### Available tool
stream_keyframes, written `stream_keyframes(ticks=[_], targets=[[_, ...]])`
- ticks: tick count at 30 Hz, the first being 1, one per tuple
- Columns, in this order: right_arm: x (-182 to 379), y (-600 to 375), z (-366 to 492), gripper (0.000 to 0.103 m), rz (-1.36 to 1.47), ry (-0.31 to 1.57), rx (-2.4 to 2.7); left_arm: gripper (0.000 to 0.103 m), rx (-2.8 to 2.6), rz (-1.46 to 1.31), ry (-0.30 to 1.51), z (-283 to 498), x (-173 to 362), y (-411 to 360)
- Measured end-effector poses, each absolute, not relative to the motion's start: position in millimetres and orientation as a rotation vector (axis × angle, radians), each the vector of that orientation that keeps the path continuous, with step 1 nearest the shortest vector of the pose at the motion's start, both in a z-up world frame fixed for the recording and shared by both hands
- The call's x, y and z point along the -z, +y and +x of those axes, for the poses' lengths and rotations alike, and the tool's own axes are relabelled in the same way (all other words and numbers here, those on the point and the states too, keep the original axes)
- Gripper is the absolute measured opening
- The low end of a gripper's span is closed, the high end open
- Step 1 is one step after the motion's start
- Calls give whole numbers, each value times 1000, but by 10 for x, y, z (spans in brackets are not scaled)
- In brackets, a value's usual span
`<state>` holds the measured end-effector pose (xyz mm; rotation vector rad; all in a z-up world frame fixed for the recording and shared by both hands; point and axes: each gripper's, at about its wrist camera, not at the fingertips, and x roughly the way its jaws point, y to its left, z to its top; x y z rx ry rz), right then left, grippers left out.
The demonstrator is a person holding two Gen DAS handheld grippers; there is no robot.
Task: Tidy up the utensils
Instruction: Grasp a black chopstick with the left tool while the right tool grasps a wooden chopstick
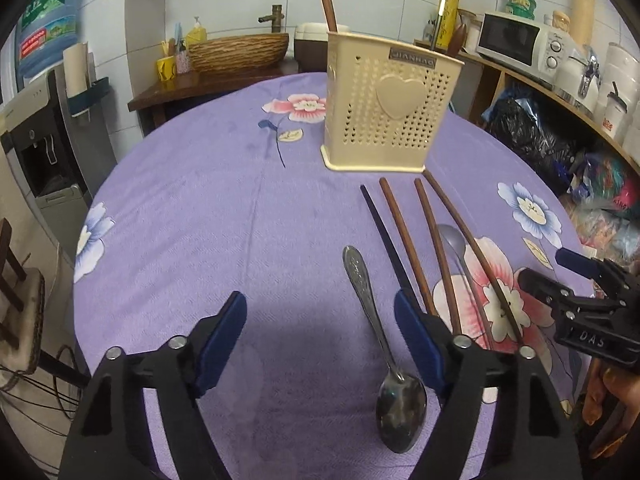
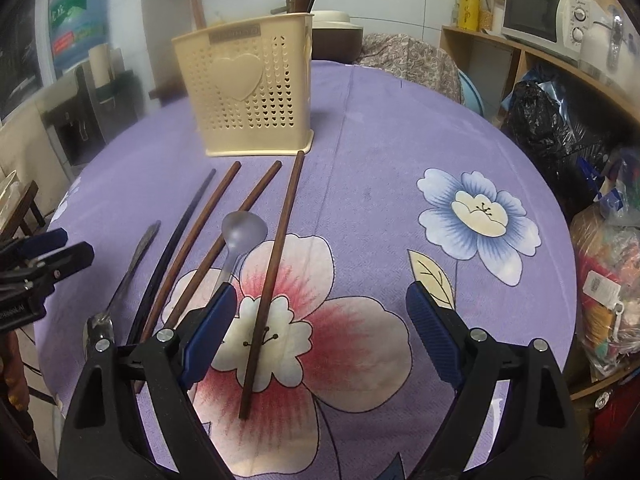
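Note:
A cream perforated utensil holder (image 1: 384, 108) (image 2: 248, 96) stands on the purple floral tablecloth with a few utensils in it. In front of it lie a metal spoon (image 1: 372, 320) (image 2: 128, 272), a dark chopstick (image 1: 388, 240) (image 2: 176, 240), three brown chopsticks (image 1: 404, 240) (image 2: 272, 280) and a translucent grey spoon (image 1: 454, 240) (image 2: 244, 232). My left gripper (image 1: 320, 308) (image 2: 74, 246) is open, and the metal spoon's handle runs just inside its right finger. My right gripper (image 2: 322, 300) (image 1: 546, 268) is open and empty, with the rightmost brown chopstick between its fingers on the cloth.
The round table's edge (image 2: 552, 208) curves close on the right, with bags (image 2: 560, 136) and a shelf holding a microwave (image 2: 536, 12) beyond. A water dispenser (image 1: 40, 128) and a chair (image 1: 20, 312) stand to the left. A woven basin (image 1: 236, 52) sits behind.

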<state>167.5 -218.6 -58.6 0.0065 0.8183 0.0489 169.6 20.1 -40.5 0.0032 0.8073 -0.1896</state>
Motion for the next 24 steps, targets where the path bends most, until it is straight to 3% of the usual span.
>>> stream_keyframes(ticks=[11, 18, 24], targets=[[572, -2162, 1822, 82, 5, 835, -61, 52, 266, 44, 858, 1990, 457, -43], [578, -2158, 1809, 82, 19, 836, -65, 33, 295, 82, 920, 2485, 468, -279], [572, -2191, 1814, 82, 14, 837, -62, 27, 288, 101, 967, 2766, 556, -425]])
